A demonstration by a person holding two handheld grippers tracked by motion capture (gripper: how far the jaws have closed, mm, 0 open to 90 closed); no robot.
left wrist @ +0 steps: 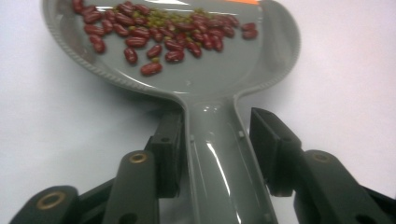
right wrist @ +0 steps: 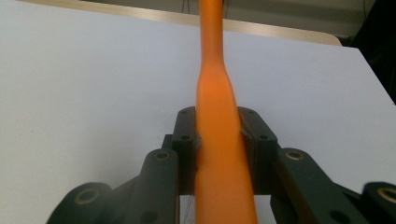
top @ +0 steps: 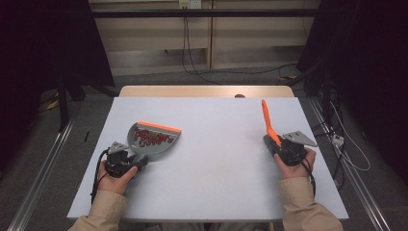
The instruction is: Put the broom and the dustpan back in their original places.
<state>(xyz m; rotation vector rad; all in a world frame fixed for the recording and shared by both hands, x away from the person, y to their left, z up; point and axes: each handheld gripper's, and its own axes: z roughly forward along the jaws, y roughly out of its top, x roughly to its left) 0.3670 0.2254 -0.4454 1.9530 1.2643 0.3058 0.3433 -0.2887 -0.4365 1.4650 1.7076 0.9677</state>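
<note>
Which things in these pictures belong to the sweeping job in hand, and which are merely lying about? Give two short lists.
Part of the job:
- grey dustpan, its handle between the left gripper jaws
- red beans with a few small green ones in the pan
- orange brush handle, clamped in the right gripper

Lying about:
- cables on the floor beyond the table

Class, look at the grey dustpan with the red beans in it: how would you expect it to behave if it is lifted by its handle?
The grey dustpan looks like rigid moulded plastic, so it probably stays stiff. The loose red beans would likely slide or roll if it tilts. Its glossy handle may be slippery, and the left gripper shows a gap at one jaw, so it might slip.
</note>
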